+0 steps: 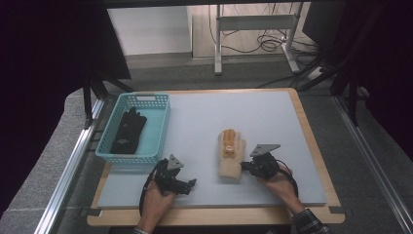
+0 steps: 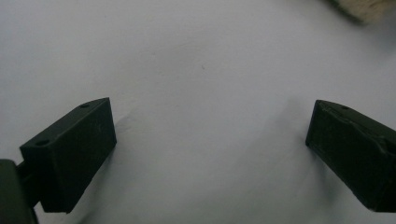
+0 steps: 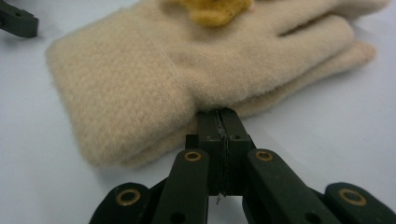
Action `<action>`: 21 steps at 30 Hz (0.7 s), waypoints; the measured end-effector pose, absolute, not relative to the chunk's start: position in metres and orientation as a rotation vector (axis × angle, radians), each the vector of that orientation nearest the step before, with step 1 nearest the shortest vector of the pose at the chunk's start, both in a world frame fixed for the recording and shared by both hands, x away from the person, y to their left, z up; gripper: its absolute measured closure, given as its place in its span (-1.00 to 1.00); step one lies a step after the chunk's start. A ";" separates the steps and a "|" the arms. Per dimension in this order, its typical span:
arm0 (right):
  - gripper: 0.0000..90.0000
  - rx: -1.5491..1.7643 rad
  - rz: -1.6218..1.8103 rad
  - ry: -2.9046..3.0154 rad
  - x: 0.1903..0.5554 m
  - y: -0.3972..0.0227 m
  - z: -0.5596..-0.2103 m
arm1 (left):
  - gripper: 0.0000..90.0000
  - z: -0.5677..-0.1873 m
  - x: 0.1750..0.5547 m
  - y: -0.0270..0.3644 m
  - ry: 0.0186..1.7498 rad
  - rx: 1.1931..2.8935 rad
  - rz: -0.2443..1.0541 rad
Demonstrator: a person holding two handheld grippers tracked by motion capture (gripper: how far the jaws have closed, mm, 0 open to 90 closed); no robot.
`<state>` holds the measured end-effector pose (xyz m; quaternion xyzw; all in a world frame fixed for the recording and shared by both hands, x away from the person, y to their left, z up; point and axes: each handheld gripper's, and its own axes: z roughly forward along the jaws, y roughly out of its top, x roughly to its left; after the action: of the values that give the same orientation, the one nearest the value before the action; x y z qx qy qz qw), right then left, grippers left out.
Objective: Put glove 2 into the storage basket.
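A beige fuzzy glove (image 1: 231, 153) with a yellow patch lies flat on the white mat, fingers pointing away from me. My right gripper (image 1: 243, 166) sits at the glove's right edge near the cuff. In the right gripper view its jaws stand pressed together, and the right gripper (image 3: 219, 114) touches the side of the glove (image 3: 187, 70) with its tips; I see no cloth between the pads. My left gripper (image 1: 192, 184) rests low on the mat left of the glove. The left gripper (image 2: 210, 144) is wide open over bare mat, with a corner of the glove (image 2: 369, 9) beyond it.
A turquoise basket (image 1: 141, 95) stands at the mat's left edge with a black glove (image 1: 129, 131) lying in it. The white mat (image 1: 253, 117) lies on a wooden board. A metal stand and cables are on the floor beyond the table.
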<state>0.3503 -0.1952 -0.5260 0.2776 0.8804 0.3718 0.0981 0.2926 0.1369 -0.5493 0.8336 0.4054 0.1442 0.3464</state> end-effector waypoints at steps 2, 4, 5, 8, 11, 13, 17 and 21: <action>0.96 0.811 1.108 2.614 0.348 -0.190 -0.527 | -0.96 -0.549 0.293 0.137 1.052 2.164 0.374; 0.96 0.795 1.117 2.623 0.346 -0.184 -0.527 | -0.96 -0.549 0.293 0.137 1.052 2.164 0.374; 0.96 0.784 1.120 2.628 0.346 -0.180 -0.527 | -0.96 -0.549 0.293 0.137 1.051 2.164 0.374; 0.95 0.762 1.134 2.638 0.344 -0.169 -0.528 | -0.96 -0.549 0.293 0.137 1.051 2.164 0.374; 0.94 0.738 1.145 2.636 0.343 -0.157 -0.529 | -0.96 -0.549 0.293 0.137 1.051 2.164 0.374; 0.94 0.724 1.149 2.632 0.343 -0.150 -0.530 | -0.96 -0.549 0.293 0.137 1.051 2.164 0.374; 0.94 0.706 1.153 2.629 0.344 -0.136 -0.532 | -0.96 -0.549 0.292 0.137 1.053 2.164 0.374; 0.94 0.712 1.167 2.628 0.346 -0.129 -0.534 | -0.96 -0.549 0.292 0.137 1.052 2.164 0.374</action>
<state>0.3461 -0.1290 -0.5341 0.2395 0.8835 0.3923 0.0898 0.2925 0.1369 -0.5493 0.8338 0.4055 0.1439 0.3459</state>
